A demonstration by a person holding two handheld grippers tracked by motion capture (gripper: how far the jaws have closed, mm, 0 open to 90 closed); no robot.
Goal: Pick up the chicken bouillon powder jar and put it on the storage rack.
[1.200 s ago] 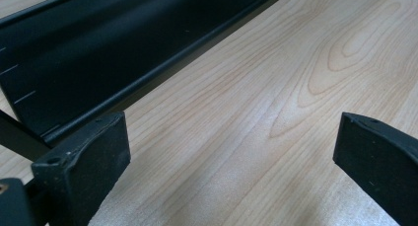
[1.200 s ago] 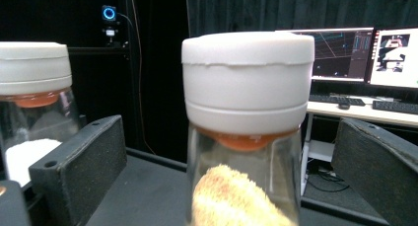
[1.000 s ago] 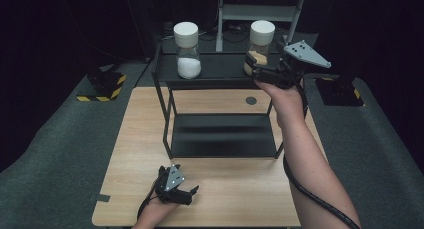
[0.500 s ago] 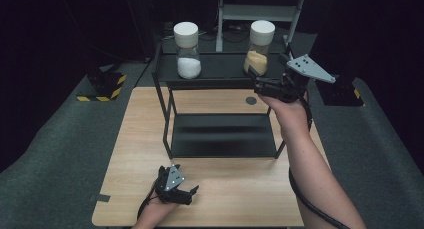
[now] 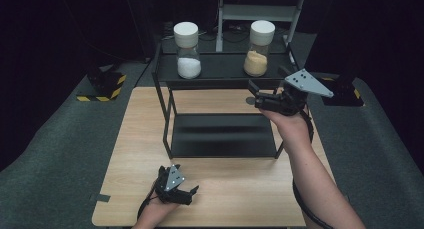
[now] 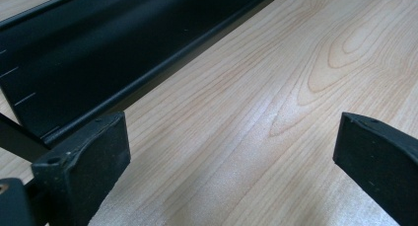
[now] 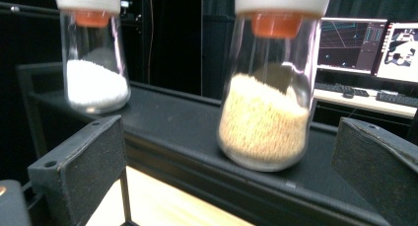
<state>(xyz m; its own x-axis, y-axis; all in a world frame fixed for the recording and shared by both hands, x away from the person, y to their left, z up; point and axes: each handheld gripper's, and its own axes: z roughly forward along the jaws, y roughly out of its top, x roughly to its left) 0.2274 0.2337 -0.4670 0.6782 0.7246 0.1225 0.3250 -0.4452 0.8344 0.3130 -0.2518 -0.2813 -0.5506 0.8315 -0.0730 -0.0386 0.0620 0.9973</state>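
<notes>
We take the black shelf rack as landmark. On its top shelf stand the jar of tan grains, toward the right end, and the jar of white grains, toward the left. Right gripper hovers just in front of the tan jar, fingers wide open, holding nothing. Left gripper rests on the bench in front of the rack, fingers wide open, empty.
</notes>
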